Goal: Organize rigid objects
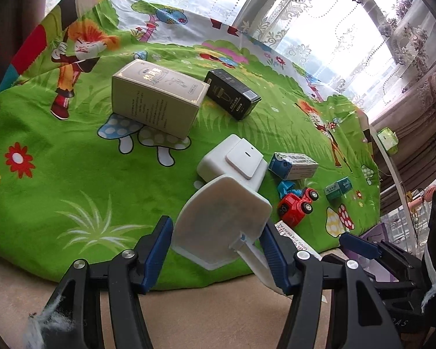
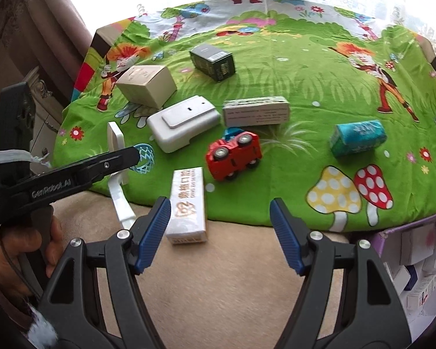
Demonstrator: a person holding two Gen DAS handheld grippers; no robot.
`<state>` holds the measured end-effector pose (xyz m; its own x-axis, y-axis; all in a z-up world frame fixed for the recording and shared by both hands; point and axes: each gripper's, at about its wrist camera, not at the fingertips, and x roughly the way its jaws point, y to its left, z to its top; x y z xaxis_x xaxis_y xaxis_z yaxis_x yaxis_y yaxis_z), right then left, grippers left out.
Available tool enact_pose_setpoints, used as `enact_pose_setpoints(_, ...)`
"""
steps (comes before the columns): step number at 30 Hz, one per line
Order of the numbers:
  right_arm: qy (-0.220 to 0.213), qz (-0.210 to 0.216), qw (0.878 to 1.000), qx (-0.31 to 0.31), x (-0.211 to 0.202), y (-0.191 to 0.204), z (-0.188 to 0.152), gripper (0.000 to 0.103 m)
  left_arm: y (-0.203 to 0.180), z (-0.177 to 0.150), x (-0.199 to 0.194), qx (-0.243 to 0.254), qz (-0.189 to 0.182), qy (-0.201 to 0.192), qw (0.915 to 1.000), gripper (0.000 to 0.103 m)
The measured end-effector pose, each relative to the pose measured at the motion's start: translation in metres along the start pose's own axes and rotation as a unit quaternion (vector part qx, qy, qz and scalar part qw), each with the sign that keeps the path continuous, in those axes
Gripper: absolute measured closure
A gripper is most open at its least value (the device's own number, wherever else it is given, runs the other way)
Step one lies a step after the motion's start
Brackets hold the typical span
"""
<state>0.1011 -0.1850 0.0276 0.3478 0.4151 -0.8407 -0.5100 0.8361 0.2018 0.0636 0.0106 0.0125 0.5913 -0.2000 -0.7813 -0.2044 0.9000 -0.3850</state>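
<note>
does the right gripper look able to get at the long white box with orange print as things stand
Probably yes. The right gripper is open and holds nothing, and the long white box with orange print lies just ahead near its left finger, with nothing between them.

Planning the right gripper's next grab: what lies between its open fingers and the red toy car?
In the right wrist view, a white carton lies between the right gripper and the red toy car.

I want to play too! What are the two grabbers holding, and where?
The left gripper pinches a white plastic scoop near where its handle starts. The right gripper is open, holding nothing.
</note>
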Motion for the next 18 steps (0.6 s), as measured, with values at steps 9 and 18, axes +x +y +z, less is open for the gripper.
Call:
enact_pose_setpoints(9, 0.036, -0.018, 0.998, -0.057, 0.031, 0.025, 0.007, 0.031, -0.008, -0.008, -0.015, 0.033, 0.051, -0.020, 0.9980, 0.042)
enact_pose_setpoints(18, 0.042, -0.015, 0.996, -0.073, 0.033, 0.028, 0.000, 0.069, -0.024, -0.015, -0.023, 0.055, 0.078, -0.033, 0.9948, 0.042)
